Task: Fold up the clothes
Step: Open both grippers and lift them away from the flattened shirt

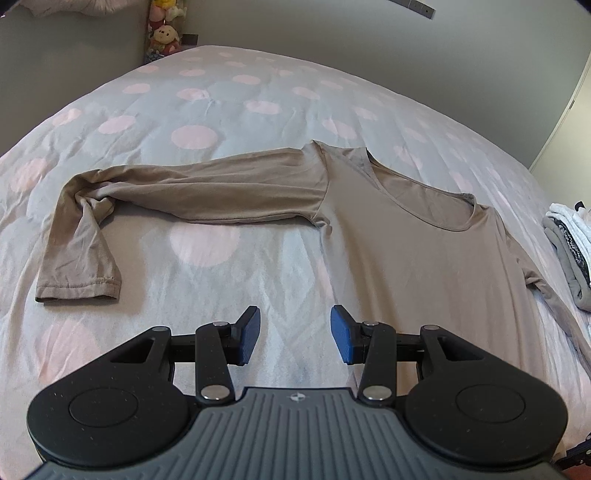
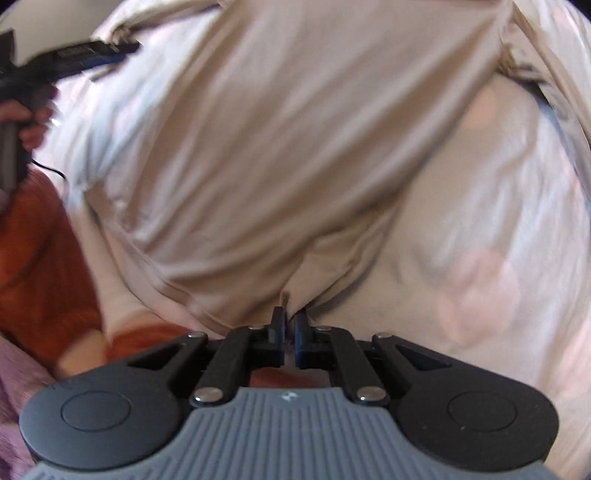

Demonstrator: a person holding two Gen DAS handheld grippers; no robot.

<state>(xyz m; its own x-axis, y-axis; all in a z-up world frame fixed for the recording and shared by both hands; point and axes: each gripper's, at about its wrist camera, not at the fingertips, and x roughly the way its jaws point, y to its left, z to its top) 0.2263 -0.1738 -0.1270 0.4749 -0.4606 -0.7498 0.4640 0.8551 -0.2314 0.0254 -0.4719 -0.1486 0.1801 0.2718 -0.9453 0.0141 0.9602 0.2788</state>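
A beige long-sleeved shirt lies spread on the bed, neckline away from me, its left sleeve stretched out left and bent down at the elbow. My left gripper is open and empty, hovering over the bedcover just left of the shirt's body. In the right wrist view the shirt fills the frame. My right gripper is shut on the shirt's bottom hem, and the cloth bunches at its fingertips. The left gripper shows at the upper left of that view.
The bed has a pale cover with pink dots. A pile of folded grey and white clothes lies at the bed's right edge. Plush toys stand in the far corner. The person's orange sleeve is at the left.
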